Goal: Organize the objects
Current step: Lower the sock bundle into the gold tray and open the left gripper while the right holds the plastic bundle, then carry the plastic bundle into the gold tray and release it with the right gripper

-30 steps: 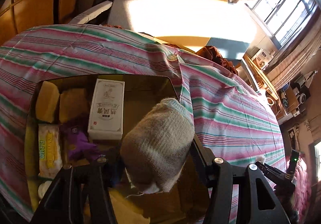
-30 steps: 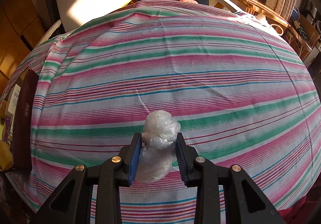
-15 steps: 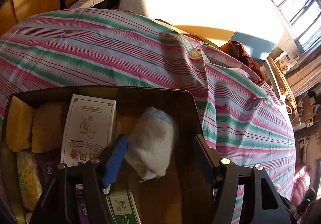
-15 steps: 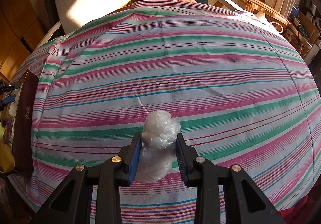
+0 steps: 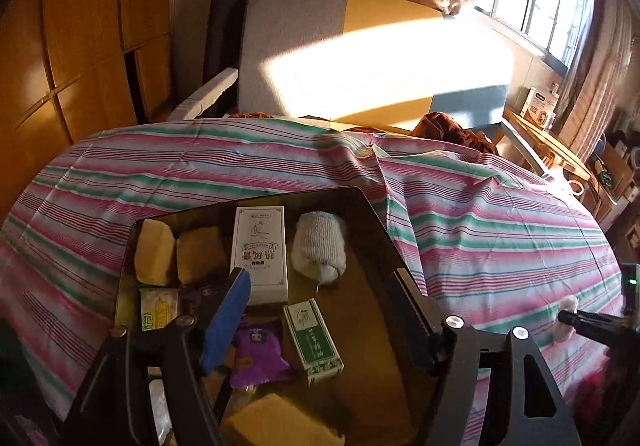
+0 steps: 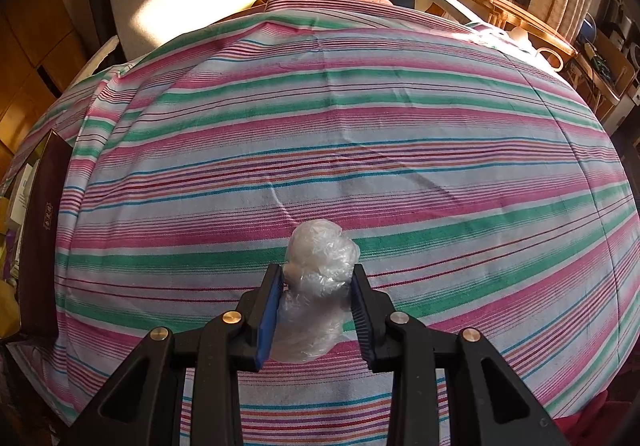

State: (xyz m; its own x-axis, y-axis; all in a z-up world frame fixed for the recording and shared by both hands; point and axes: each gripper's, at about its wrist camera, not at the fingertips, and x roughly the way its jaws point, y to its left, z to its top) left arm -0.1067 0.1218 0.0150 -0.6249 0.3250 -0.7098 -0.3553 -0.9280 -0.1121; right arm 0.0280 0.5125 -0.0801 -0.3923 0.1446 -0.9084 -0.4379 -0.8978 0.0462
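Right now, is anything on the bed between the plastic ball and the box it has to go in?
Nothing visible: only bare striped sheet lies between the crumpled plastic ball, held in the right tool, and the box at the left edge.

Bare floor is left along the right side of the box (image 5: 380, 230), hemmed by the rolled sock (image 5: 319, 246) and green carton (image 5: 314, 338); the striped cloth (image 6: 360, 126) lies unobstructed.

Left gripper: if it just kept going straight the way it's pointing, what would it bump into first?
Probably the rolled sock in the box, lying ahead between the open left gripper fingers; depth is uncertain.
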